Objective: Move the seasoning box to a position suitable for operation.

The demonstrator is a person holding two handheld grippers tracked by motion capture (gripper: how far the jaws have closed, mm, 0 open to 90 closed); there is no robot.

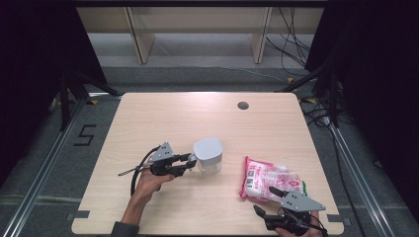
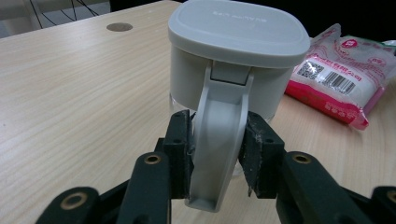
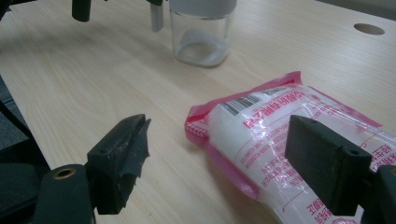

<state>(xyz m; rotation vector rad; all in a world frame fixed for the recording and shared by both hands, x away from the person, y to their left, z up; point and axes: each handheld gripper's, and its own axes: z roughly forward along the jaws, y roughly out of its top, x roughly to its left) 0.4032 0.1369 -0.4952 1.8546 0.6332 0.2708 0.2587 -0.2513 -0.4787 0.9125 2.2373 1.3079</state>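
A clear jar [image 1: 207, 154] with a grey lid [image 2: 238, 30] and a grey handle [image 2: 219, 140] stands upright near the middle of the table. From its left, my left gripper [image 1: 190, 163] reaches in level, and its two black pads press on either side of the handle. A pink and white plastic bag [image 1: 269, 178] of white grains lies flat to the right of the jar. At the bag's near end my right gripper [image 1: 267, 201] stands open, with its jaws wide apart. In the right gripper view one jaw hangs over the bag [image 3: 280, 135] and nothing is gripped.
The wooden table [image 1: 163, 113] has a round cable hole [image 1: 242, 105] near its far edge. My right gripper sits close to the table's front right edge. Beyond the table are wooden shelf legs [image 1: 141, 42] and loose cables [image 1: 296, 44] on the floor.
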